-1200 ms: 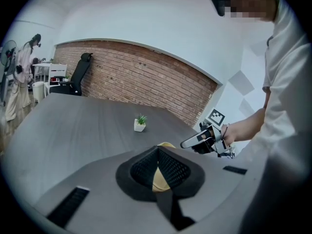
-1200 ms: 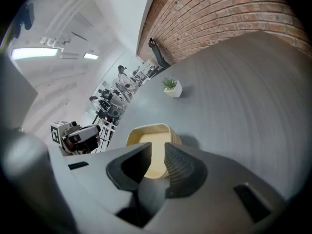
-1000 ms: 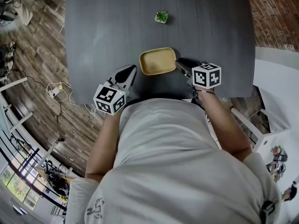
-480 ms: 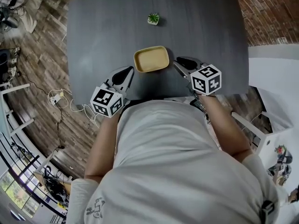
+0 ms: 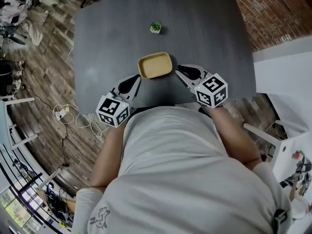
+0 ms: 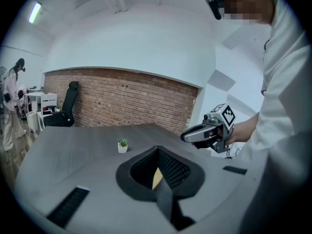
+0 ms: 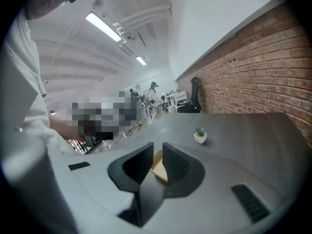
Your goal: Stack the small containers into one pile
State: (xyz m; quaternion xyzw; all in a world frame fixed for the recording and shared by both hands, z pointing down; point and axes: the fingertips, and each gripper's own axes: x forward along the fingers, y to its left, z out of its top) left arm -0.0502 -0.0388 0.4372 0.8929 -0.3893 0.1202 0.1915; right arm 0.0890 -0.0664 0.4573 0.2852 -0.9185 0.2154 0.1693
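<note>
Yellow container (image 5: pixel 155 65) looks light, rigid, best pinched by its rim; left gripper (image 5: pixel 133 79) fingers together, right gripper (image 5: pixel 181 71) fingers narrowly apart, empty, just been closing

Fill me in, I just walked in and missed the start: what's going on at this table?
A person holds a gripper in each hand above a dark grey table. A shallow yellow rectangular container lies between them, touched by neither. The left gripper is empty, its fingers meeting at the tips. On the right gripper the fingers have just been closing, with nothing between them, and stand apart. A small potted plant stands farther back. Only this one container shows.
</note>
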